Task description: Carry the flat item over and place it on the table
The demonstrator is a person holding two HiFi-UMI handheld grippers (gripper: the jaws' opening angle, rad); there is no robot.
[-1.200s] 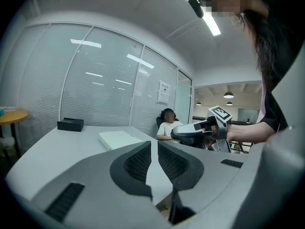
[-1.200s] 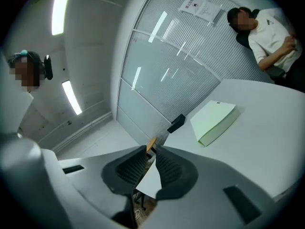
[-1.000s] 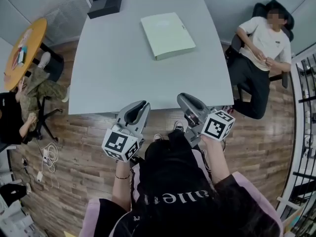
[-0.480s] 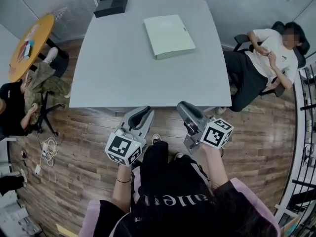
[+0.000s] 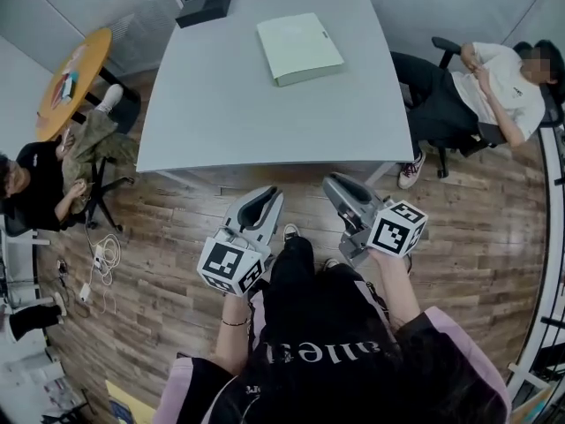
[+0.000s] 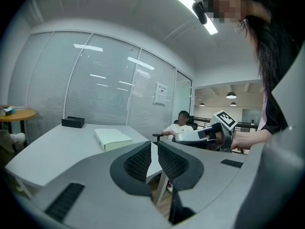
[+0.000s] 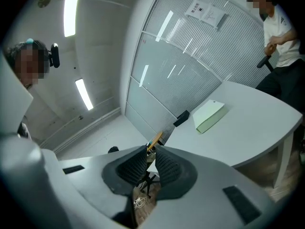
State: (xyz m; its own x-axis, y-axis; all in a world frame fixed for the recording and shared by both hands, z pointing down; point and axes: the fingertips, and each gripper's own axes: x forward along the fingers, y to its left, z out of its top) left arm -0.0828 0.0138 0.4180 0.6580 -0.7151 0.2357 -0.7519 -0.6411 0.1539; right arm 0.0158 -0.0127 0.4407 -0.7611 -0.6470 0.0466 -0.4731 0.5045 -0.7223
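Note:
A flat pale-green item (image 5: pixel 299 48) lies on the far half of the grey table (image 5: pixel 229 113); it also shows in the left gripper view (image 6: pixel 112 139) and the right gripper view (image 7: pixel 209 116). My left gripper (image 5: pixel 269 195) hovers over the wooden floor short of the table's near edge, jaws shut with nothing between them (image 6: pixel 151 160). My right gripper (image 5: pixel 334 184) hangs beside it, also short of the table, shut and empty (image 7: pixel 149 165). Neither touches the flat item.
A black box (image 5: pixel 203 6) sits at the table's far left corner. A person in a white shirt (image 5: pixel 503 76) sits on a chair right of the table. Another person (image 5: pixel 35 193) sits at left by a round orange table (image 5: pixel 73 82). Cables (image 5: pixel 99 263) lie on the floor.
The table and flat item have slid farther away and up in the head view. Both grippers stay shut and now hang clear of the table edge over the floor.

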